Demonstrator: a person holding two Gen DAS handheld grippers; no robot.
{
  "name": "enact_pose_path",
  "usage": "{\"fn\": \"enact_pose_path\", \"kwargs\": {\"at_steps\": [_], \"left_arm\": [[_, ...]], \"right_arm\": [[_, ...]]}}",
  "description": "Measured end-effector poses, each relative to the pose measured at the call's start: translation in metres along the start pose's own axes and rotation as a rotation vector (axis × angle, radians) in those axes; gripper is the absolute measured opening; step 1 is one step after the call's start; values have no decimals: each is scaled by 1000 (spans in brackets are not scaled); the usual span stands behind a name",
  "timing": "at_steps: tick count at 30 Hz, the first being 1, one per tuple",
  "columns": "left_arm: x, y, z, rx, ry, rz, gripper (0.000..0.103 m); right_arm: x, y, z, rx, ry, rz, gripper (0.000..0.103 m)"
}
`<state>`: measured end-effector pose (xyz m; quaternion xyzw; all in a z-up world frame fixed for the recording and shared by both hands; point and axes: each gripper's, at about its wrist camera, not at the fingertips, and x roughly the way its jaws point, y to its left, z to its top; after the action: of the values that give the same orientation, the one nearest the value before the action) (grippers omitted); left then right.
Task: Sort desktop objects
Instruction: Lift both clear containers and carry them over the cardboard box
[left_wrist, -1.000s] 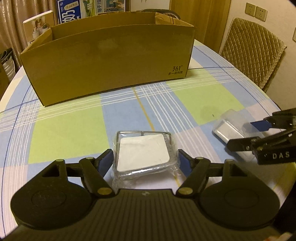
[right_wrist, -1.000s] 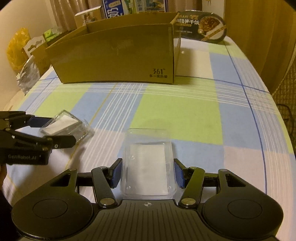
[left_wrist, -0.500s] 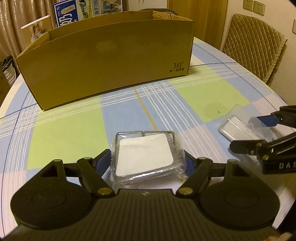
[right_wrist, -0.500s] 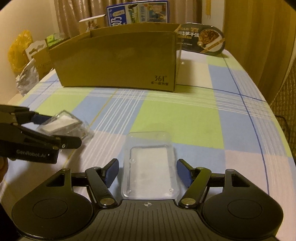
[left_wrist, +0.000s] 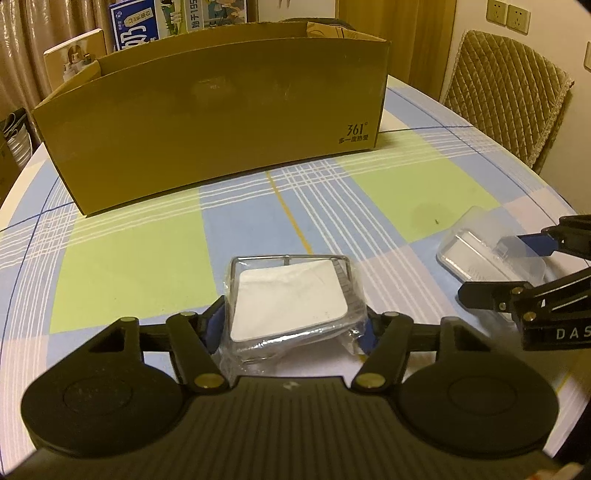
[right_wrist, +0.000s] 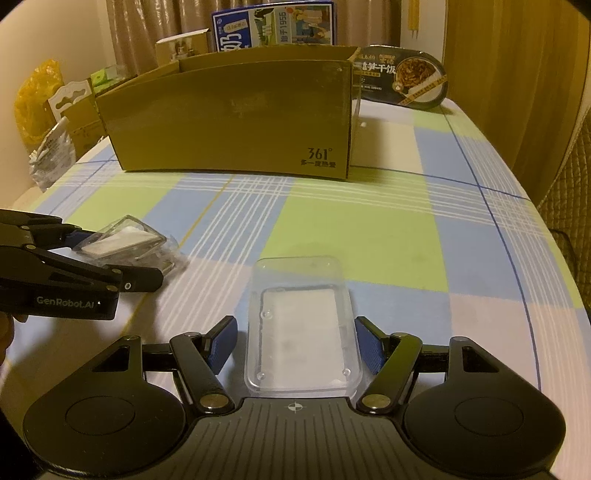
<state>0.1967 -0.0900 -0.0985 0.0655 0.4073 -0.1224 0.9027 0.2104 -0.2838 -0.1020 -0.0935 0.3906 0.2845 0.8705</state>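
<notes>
Table: round, under a blue, green and white checked cloth; it carries everything below.
Cardboard box: open-topped, printed "361°", standing at the far side, well apart from both small items. I judge it the place they are sorted into; its inside is hidden from both views, so what it holds cannot be told.
Instant-rice tub: lies beyond the box's right end, no part of this step.
Right gripper: jaws spread, blue pads either side of the clear plastic case with a gap on each side (nothing clamped yet). The straddle lines the pads up with the case's long edges for a squeeze.
Clear plastic case: flat on the cloth, a white card showing inside.
Left gripper: closed on the wrapped metal-framed item, pads pressing its crumpled film on both sides.
Wrapped metal-framed item: near the table's front edge, a white square inside a wire frame; whether it has left the cloth, I cannot tell.
</notes>
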Motion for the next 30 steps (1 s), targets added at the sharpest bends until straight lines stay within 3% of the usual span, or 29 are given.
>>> {"fn": "enact_pose_path", "kwargs": {"at_steps": [4,8,30], "left_arm": [[0,1,0,-7,0,-1,63],[0,1,0,-9,-1,-3,62],[-13,-5,-2,-4,-7,-35,62]], "right_arm": [[-1,1,-1,0,-3,-6,66],[-3,4,-2,-13,-9,-18,54],[-15,7,-8,32,-29,-32,53]]}}
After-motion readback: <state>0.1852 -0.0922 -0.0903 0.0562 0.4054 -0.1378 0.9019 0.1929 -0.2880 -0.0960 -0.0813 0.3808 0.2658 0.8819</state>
